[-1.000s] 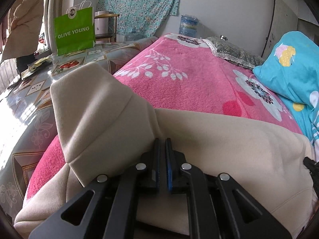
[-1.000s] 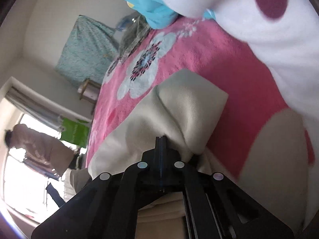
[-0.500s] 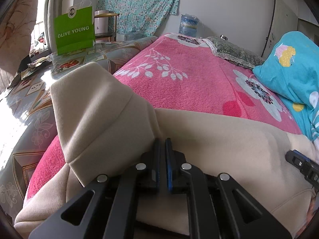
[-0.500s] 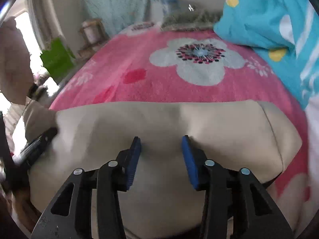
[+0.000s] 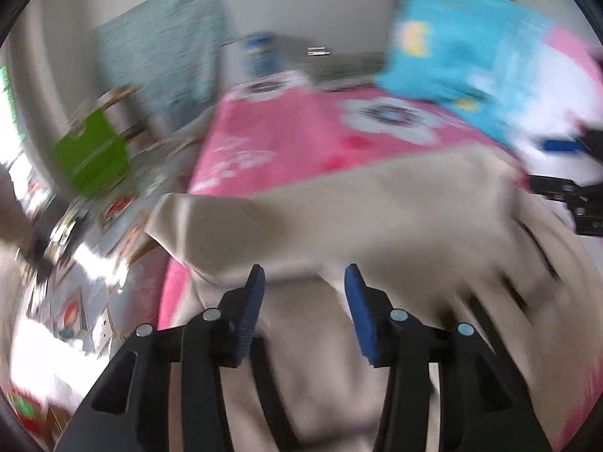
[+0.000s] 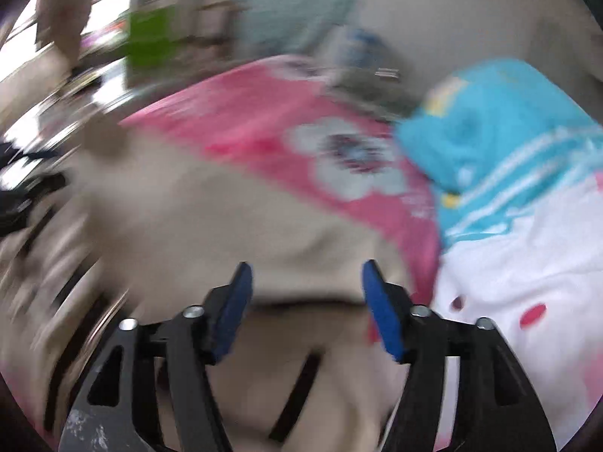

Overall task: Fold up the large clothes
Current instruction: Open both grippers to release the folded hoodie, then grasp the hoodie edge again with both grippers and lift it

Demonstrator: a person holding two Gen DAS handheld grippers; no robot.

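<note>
Both frames are pretty smeared, but the beige garment is lying folded across the pink bed, filling the 6 o'clock half of each view. Left claw is opening, blue pads apart, cloth under the gap but nothing pinched. Right claw is opening even wider, also gripping nothing. My worry: a fingertip is snagging the top layer while lifting away, which would be dragging the fold open toward the blue pillow at 2 o'clock.
</note>
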